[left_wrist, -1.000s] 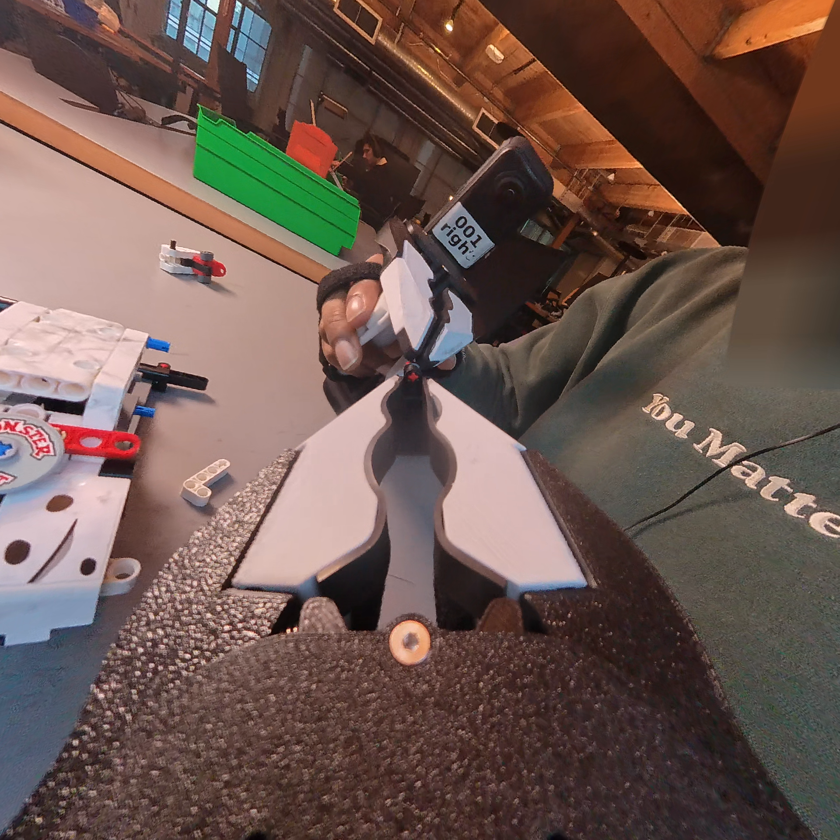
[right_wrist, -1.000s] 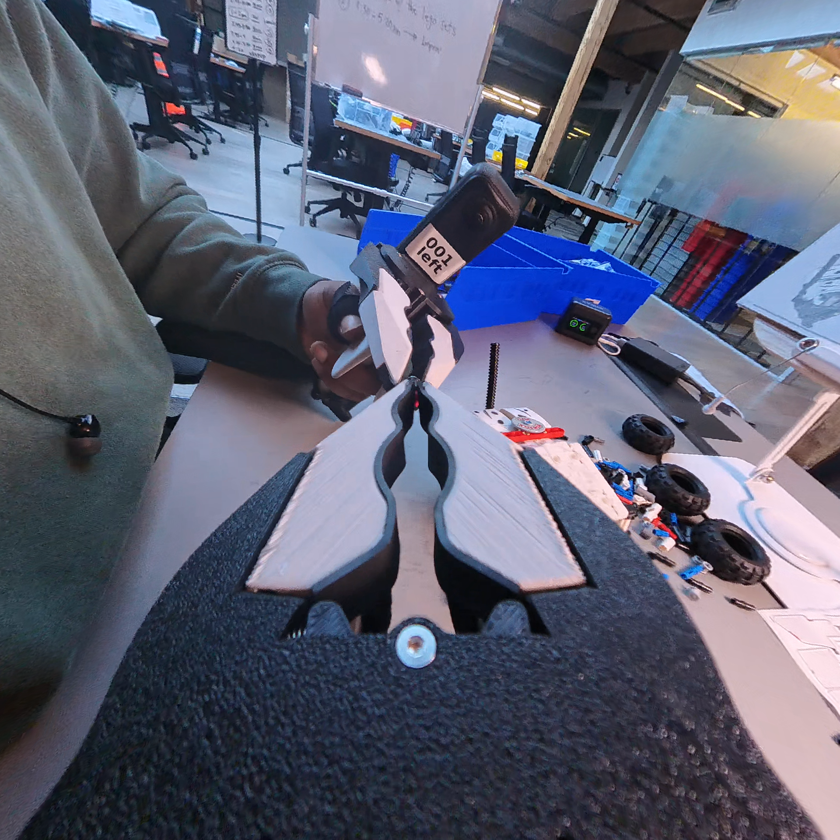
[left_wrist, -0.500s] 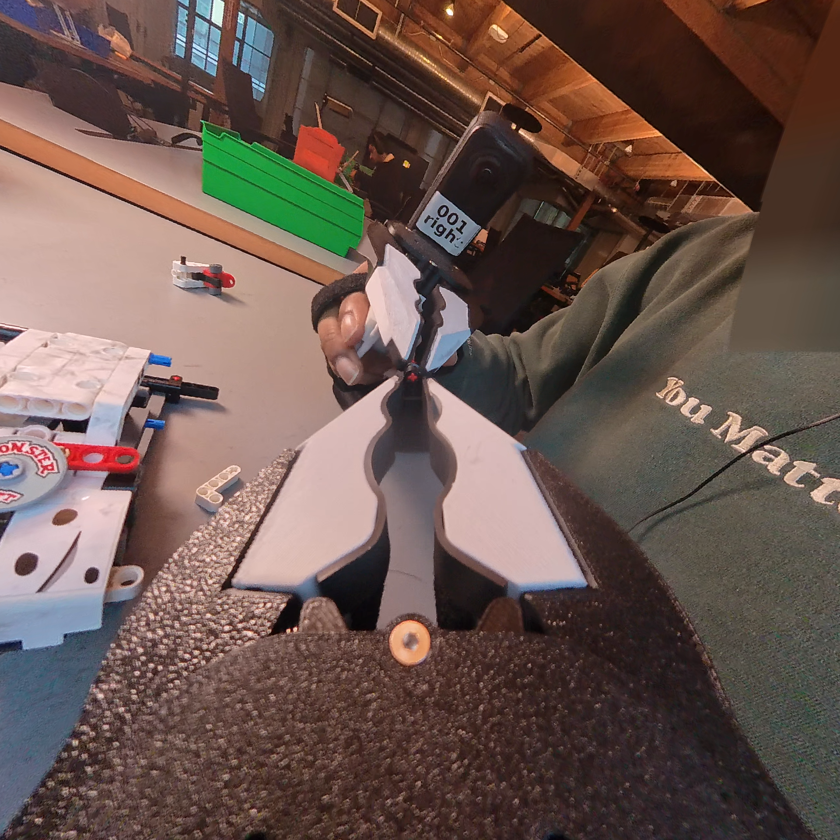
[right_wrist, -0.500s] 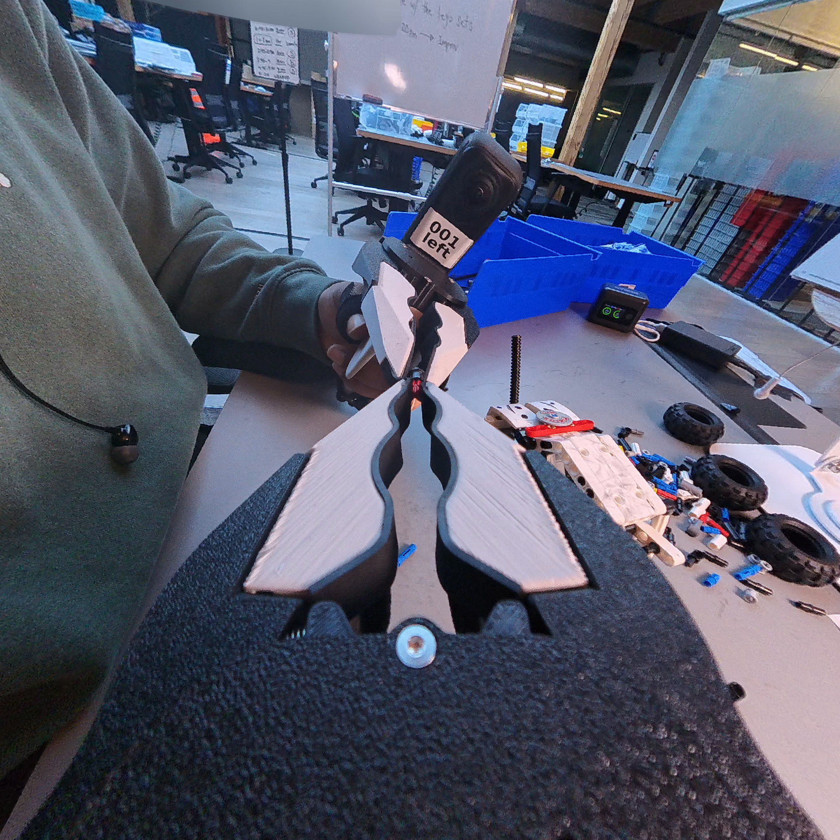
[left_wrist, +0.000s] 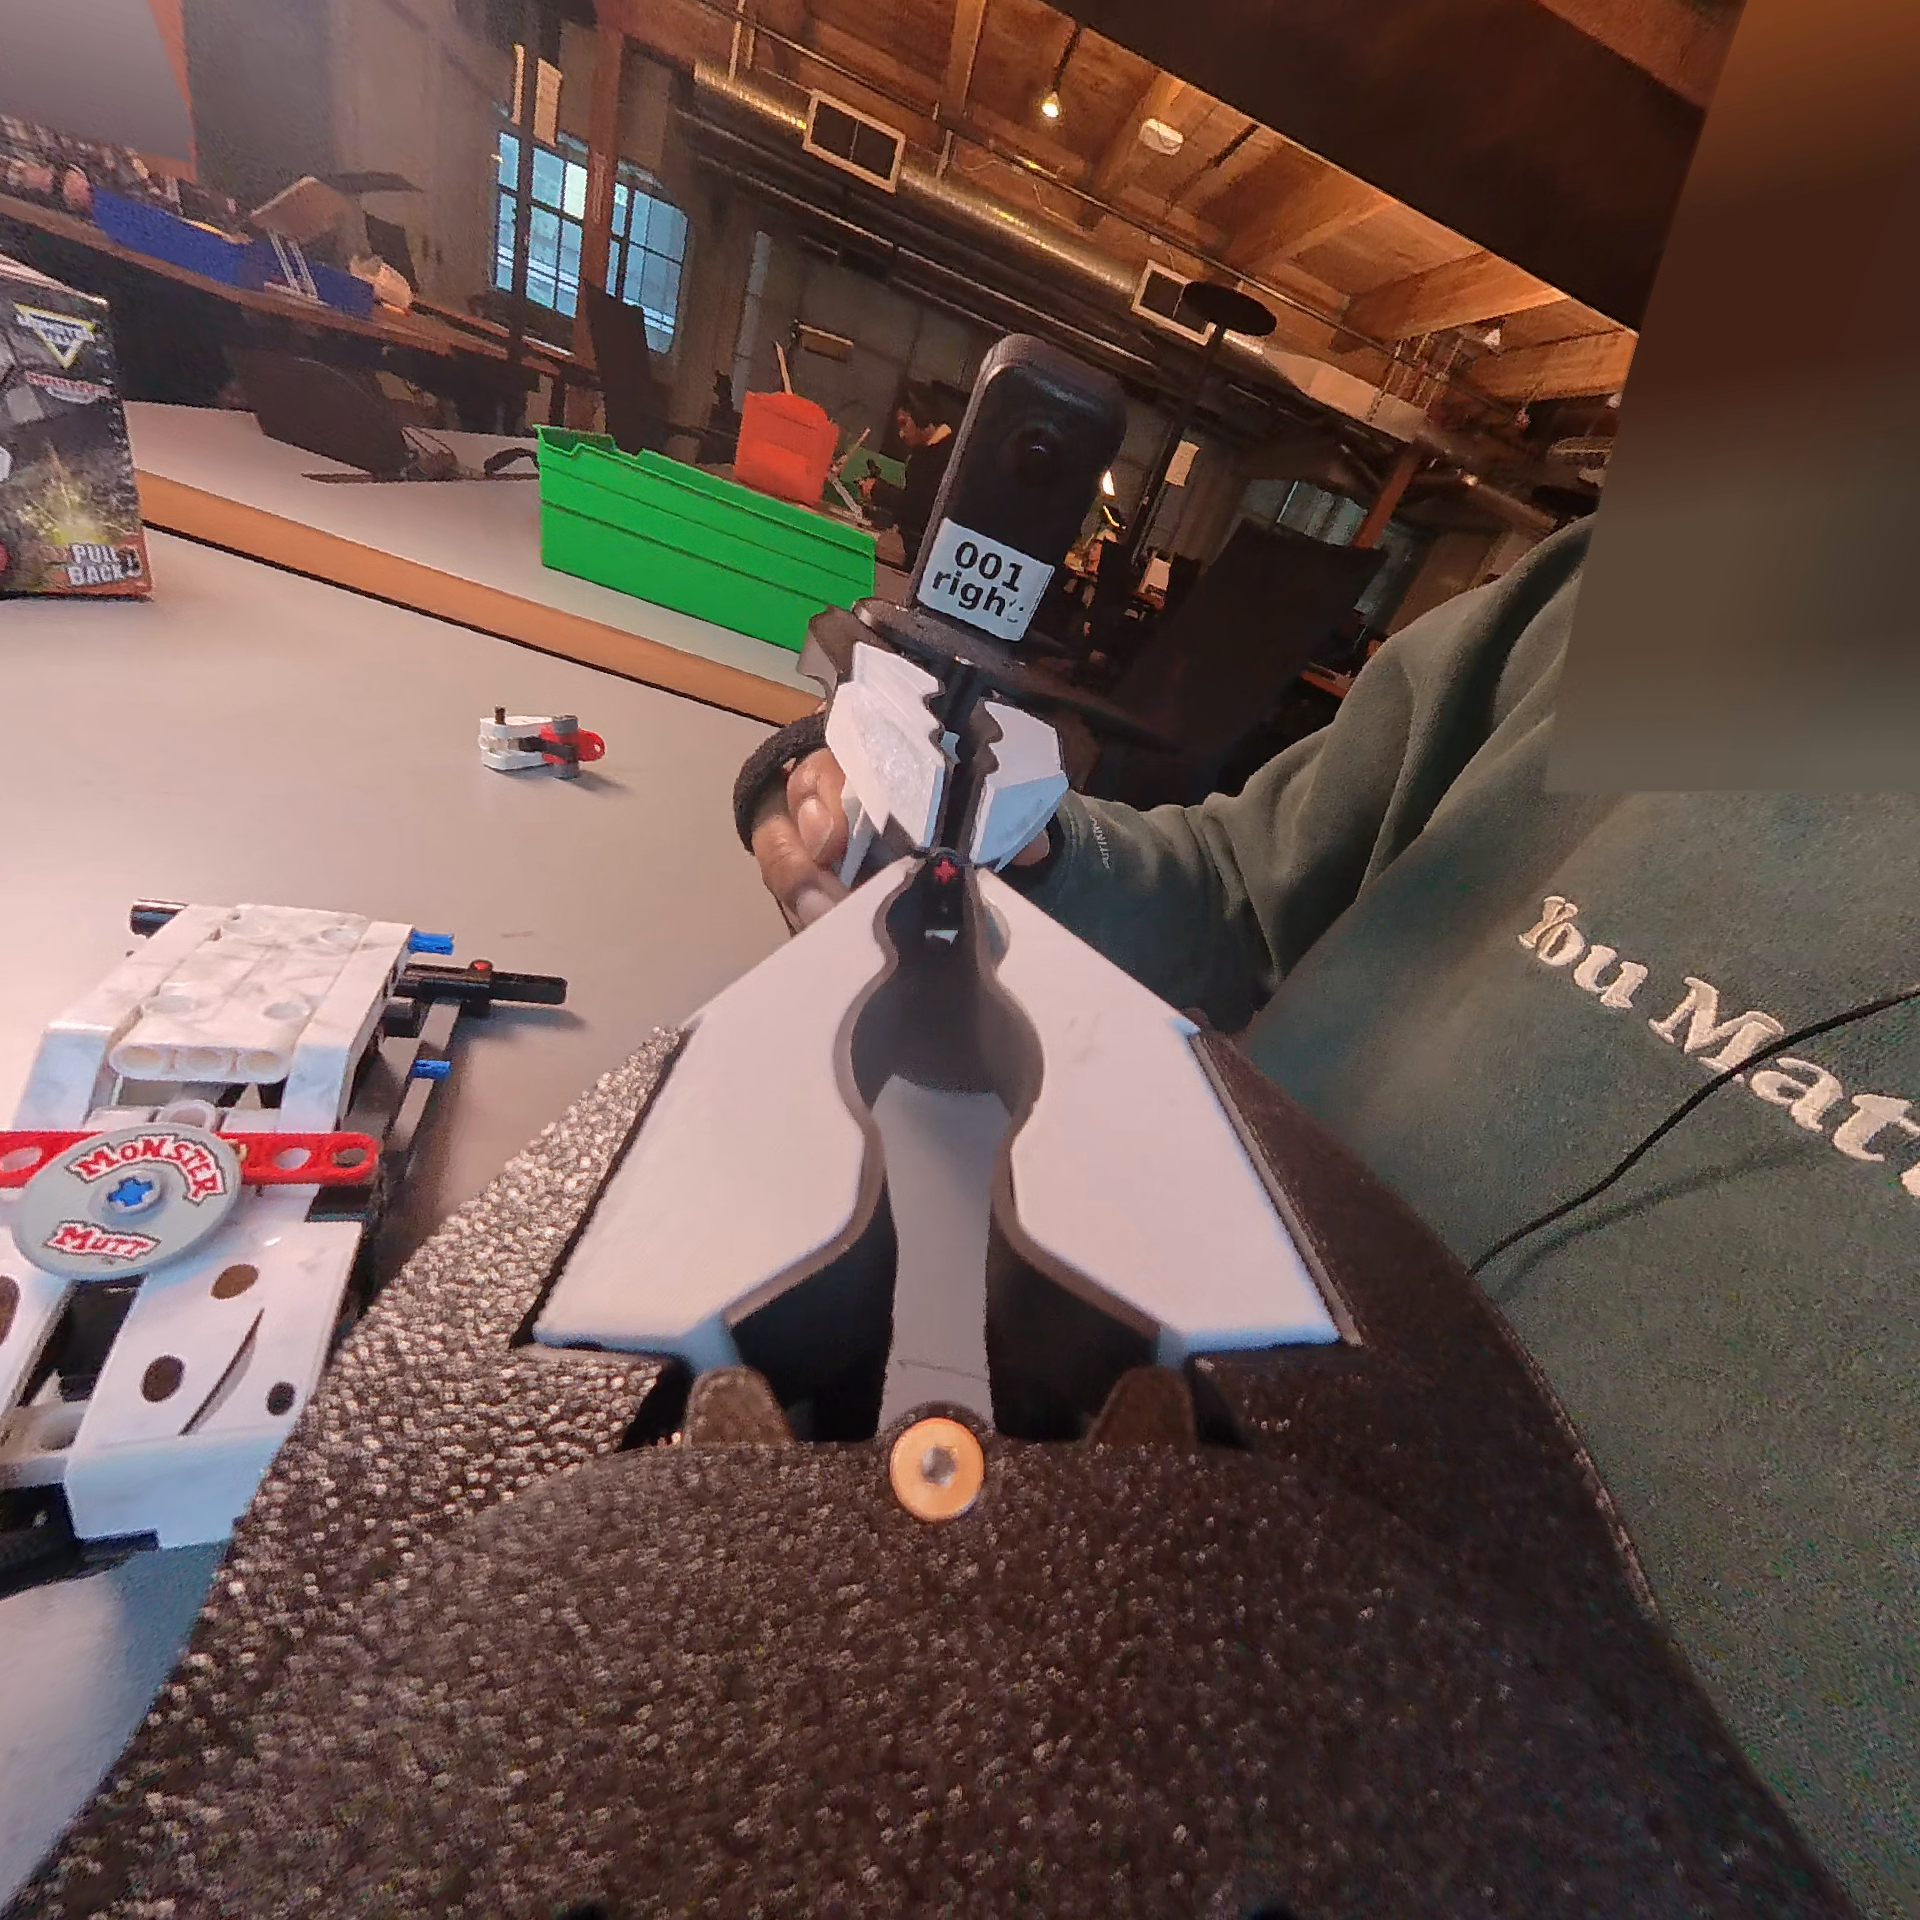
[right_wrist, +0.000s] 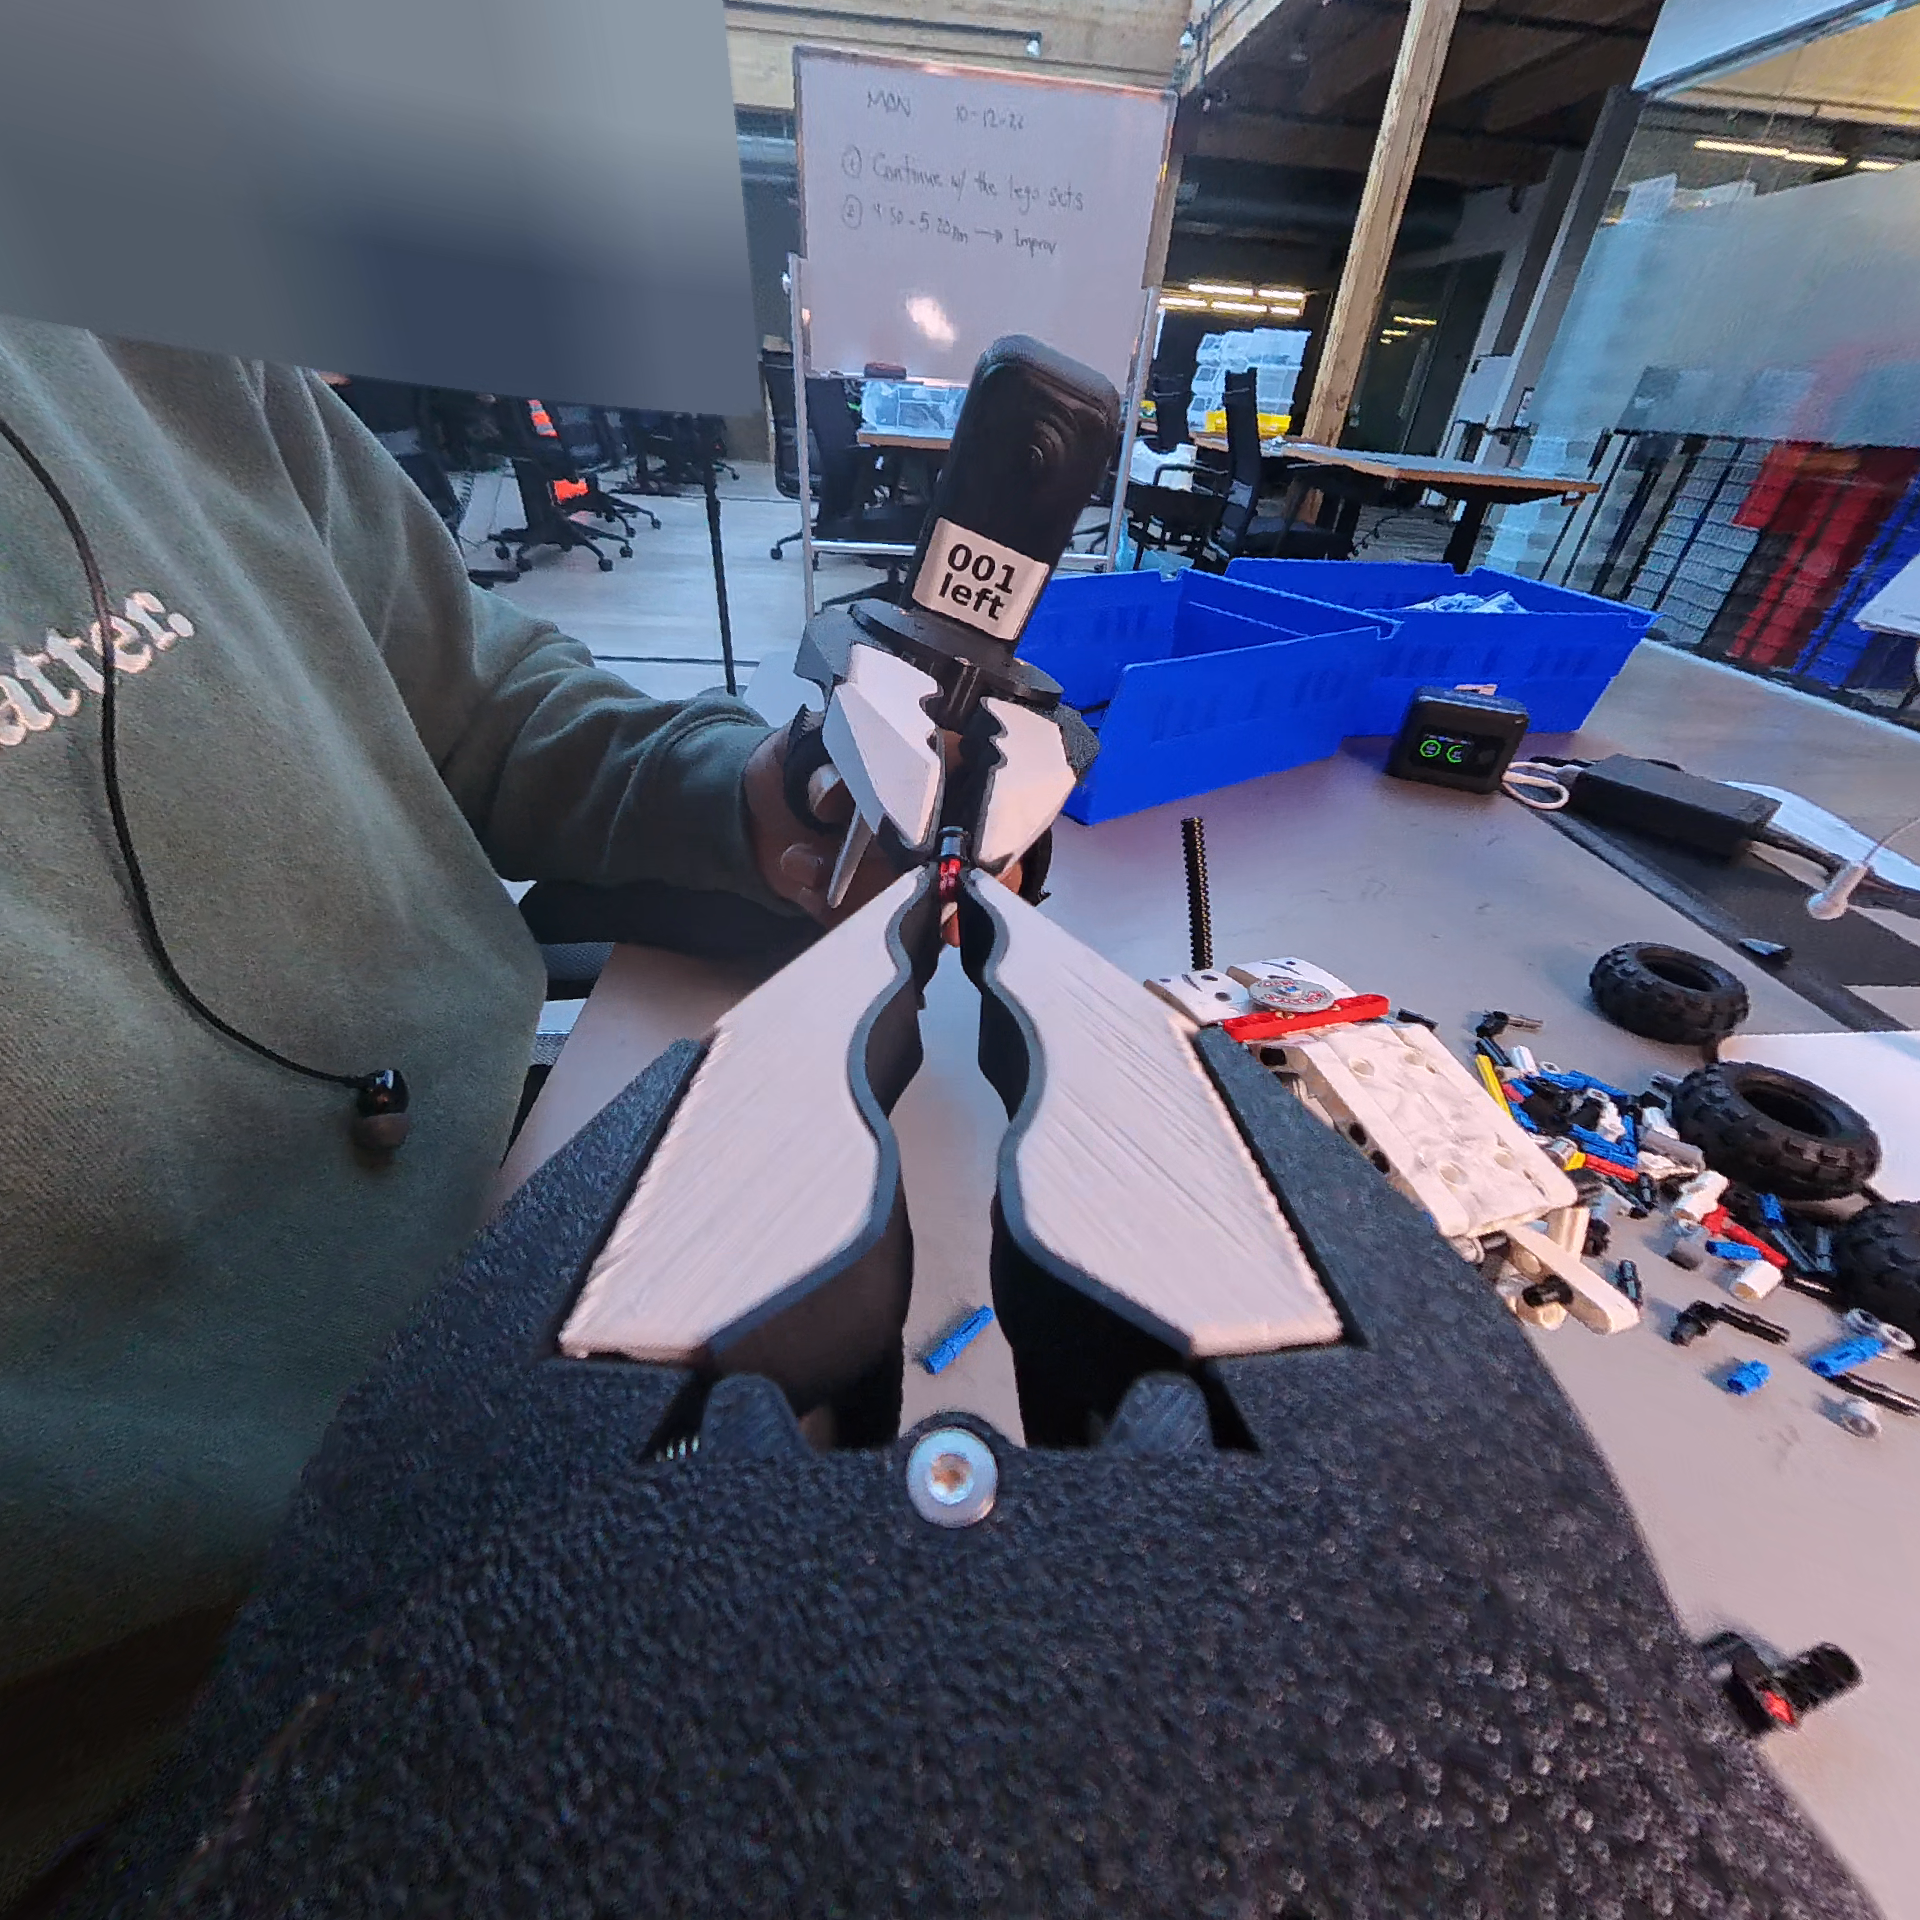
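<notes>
Between the tips of the left gripper (left_wrist: 940, 896), raised above the counter (left_wrist: 260, 727), sits a small black pin with a red end (left_wrist: 943, 871); the fingers are clenched on it. The right gripper (right_wrist: 948, 883) meets it tip to tip from the other side, and its fingers are closed on the same pin. Each tool is gripped by a hand (left_wrist: 805, 831) coming out of a green sweatshirt sleeve (left_wrist: 1299, 831), and the person's chest fills the side of both views.

On the counter below the right gripper lies a blue peg (right_wrist: 958, 1338), seen through the gap between its fingers, and a black and red piece (right_wrist: 1782, 1694) lies near the lower right. Beside the left gripper lies a white toy truck body (left_wrist: 208, 1039) with a red strip (left_wrist: 301, 1151) and a round grey disc (left_wrist: 125, 1195) on top. In the right wrist view a heap of small loose parts (right_wrist: 1621, 1143) lies just past that body, with black tyres (right_wrist: 1777, 1127) beside it, and a thin black rod (right_wrist: 1195, 894) stands upright near the body's far end.

Farther along the counter lies a small white and red piece (left_wrist: 540, 740), well apart from the rest. Behind are a green bin (left_wrist: 707, 551), a printed box (left_wrist: 62, 447), blue bins (right_wrist: 1351, 665), a small black device with a lit screen (right_wrist: 1455, 738) and a whiteboard (right_wrist: 977, 218).
</notes>
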